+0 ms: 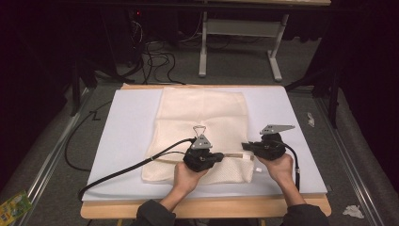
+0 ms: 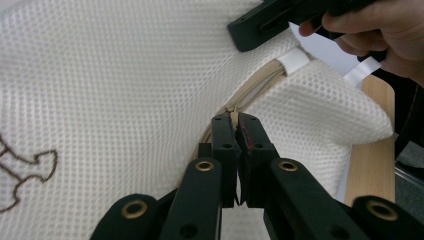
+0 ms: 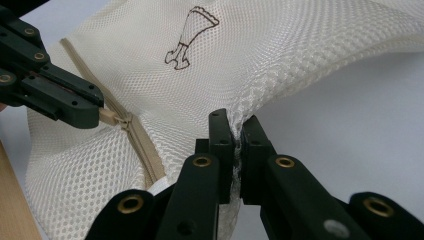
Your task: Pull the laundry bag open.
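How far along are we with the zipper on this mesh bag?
Done: both grips are set. The right tongs are shut on the mesh bag at its edge, and the left tongs are shut on the zipper pull. In hand: the bag is braced for a pull. Left: judging by the open gap, closing the zipper.

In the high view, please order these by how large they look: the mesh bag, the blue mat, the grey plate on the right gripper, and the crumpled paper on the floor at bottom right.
1. Blue mat
2. Mesh bag
3. Grey plate and crumpled paper: both small and look alike, and the plate sits nearer the camera, so I do not rank them.
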Demonstrator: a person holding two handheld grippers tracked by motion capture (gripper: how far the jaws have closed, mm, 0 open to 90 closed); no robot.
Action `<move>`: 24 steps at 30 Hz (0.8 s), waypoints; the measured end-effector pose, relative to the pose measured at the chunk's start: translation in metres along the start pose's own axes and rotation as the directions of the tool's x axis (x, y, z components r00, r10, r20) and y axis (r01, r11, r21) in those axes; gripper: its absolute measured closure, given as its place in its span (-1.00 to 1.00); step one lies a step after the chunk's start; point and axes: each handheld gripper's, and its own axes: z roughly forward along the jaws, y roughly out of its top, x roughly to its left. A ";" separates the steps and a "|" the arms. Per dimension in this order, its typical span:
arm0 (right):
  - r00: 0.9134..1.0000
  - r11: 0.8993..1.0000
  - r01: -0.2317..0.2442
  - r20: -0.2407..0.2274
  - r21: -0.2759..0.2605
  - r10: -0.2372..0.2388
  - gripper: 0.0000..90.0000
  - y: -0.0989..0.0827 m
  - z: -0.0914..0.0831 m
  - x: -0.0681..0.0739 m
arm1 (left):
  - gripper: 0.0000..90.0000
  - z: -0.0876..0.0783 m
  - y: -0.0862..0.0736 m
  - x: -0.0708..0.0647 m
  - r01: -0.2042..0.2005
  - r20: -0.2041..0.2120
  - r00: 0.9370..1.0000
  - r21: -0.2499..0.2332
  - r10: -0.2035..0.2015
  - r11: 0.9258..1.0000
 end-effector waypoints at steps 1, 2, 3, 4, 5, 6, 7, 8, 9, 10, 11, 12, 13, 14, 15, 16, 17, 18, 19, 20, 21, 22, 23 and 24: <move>1.000 1.000 -0.005 -0.002 -0.004 0.005 0.97 -0.001 -0.001 -0.002 | 0.95 -0.002 -0.002 0.002 0.007 -0.003 1.000 -0.001 -0.007 1.000; 1.000 1.000 -0.003 0.000 -0.005 0.003 0.97 -0.002 -0.002 -0.003 | 0.95 -0.004 -0.002 0.003 0.008 -0.003 1.000 -0.001 -0.008 1.000; 1.000 1.000 -0.007 -0.001 -0.003 0.007 0.97 -0.002 -0.002 -0.003 | 0.94 -0.005 -0.003 0.003 0.005 -0.006 1.000 -0.001 -0.005 1.000; 1.000 1.000 -0.007 -0.002 -0.002 0.007 0.97 -0.003 -0.002 -0.003 | 0.94 -0.006 -0.002 0.003 -0.001 -0.010 1.000 -0.001 0.001 1.000; 1.000 1.000 -0.005 -0.002 -0.004 0.005 0.97 -0.002 -0.001 -0.002 | 0.95 -0.007 -0.002 0.002 -0.004 -0.013 1.000 -0.003 0.004 1.000; 1.000 1.000 -0.006 -0.002 -0.005 0.006 0.97 -0.002 -0.001 -0.002 | 0.94 -0.008 -0.002 0.002 -0.007 -0.014 1.000 -0.005 0.006 1.000; 1.000 1.000 -0.009 -0.004 -0.007 0.009 0.97 -0.002 -0.001 -0.002 | 0.94 -0.009 -0.001 0.002 -0.008 -0.014 1.000 -0.007 0.008 1.000; 1.000 1.000 -0.005 -0.006 -0.008 0.005 0.97 -0.001 -0.001 -0.002 | 0.94 -0.009 -0.002 0.002 -0.009 -0.017 1.000 -0.009 0.009 1.000; 1.000 1.000 -0.005 -0.004 -0.006 0.005 0.97 -0.001 -0.001 -0.001 | 0.94 -0.010 -0.002 0.003 -0.008 -0.017 1.000 -0.010 0.007 1.000; 1.000 1.000 -0.001 -0.003 -0.008 0.001 0.97 -0.001 -0.001 -0.001 | 0.94 -0.011 -0.002 0.003 -0.007 -0.017 1.000 -0.010 0.007 1.000; 1.000 1.000 0.001 -0.003 -0.007 -0.001 0.97 -0.001 -0.001 -0.001 | 0.94 -0.012 -0.003 0.003 -0.006 -0.020 1.000 -0.010 0.006 1.000; 1.000 1.000 0.000 -0.001 -0.006 0.000 0.97 -0.001 -0.002 -0.002 | 0.94 -0.013 -0.004 0.004 -0.004 -0.022 1.000 -0.009 0.004 1.000; 1.000 1.000 -0.003 0.000 -0.004 0.003 0.97 -0.001 -0.002 -0.002 | 0.94 -0.014 -0.005 0.004 -0.003 -0.026 1.000 -0.009 0.002 1.000; 1.000 1.000 -0.003 0.003 -0.003 0.003 0.97 -0.001 -0.002 -0.002 | 0.94 -0.015 -0.005 0.005 -0.003 -0.031 1.000 -0.009 0.002 1.000; 1.000 1.000 -0.001 0.004 -0.005 0.001 0.97 -0.001 -0.002 -0.003 | 0.94 -0.017 -0.006 0.006 0.000 -0.034 0.999 -0.009 0.000 1.000; 1.000 1.000 -0.003 0.004 -0.006 0.003 0.97 -0.002 -0.002 -0.003 | 0.94 -0.019 -0.007 0.007 0.002 -0.040 0.999 -0.010 -0.002 1.000; 1.000 1.000 -0.002 0.005 -0.006 0.002 0.97 -0.002 -0.002 -0.003 | 0.94 -0.021 -0.007 0.009 0.004 -0.043 0.999 -0.012 -0.004 1.000; 1.000 1.000 -0.007 0.006 -0.004 0.007 0.97 -0.002 -0.002 -0.003 | 0.94 -0.024 -0.008 0.010 0.007 -0.046 0.999 -0.016 -0.007 1.000; 1.000 1.000 -0.005 0.006 -0.006 0.006 0.97 -0.002 -0.002 -0.004 | 0.94 -0.026 -0.008 0.010 0.005 -0.052 0.999 -0.017 -0.006 1.000; 1.000 1.000 -0.005 0.008 -0.007 0.005 0.97 -0.002 -0.002 -0.004 | 0.94 -0.028 -0.009 0.011 0.006 -0.056 0.998 -0.019 -0.007 1.000; 1.000 1.000 -0.006 0.008 -0.007 0.006 0.97 -0.002 -0.002 -0.004 | 0.94 -0.031 -0.009 0.012 0.007 -0.059 0.998 -0.023 -0.009 1.000; 1.000 1.000 -0.007 0.010 -0.008 0.007 0.97 -0.002 -0.002 -0.004 | 0.94 -0.033 -0.010 0.013 0.008 -0.066 0.998 -0.027 -0.009 1.000; 1.000 1.000 -0.006 0.012 -0.008 0.006 0.97 -0.002 -0.002 -0.004 | 0.94 -0.036 -0.011 0.013 0.008 -0.072 0.997 -0.029 -0.010 1.000; 1.000 1.000 -0.007 0.017 -0.007 0.007 0.97 -0.002 -0.002 -0.004 | 0.94 -0.038 -0.011 0.014 0.011 -0.075 0.997 -0.033 -0.014 0.999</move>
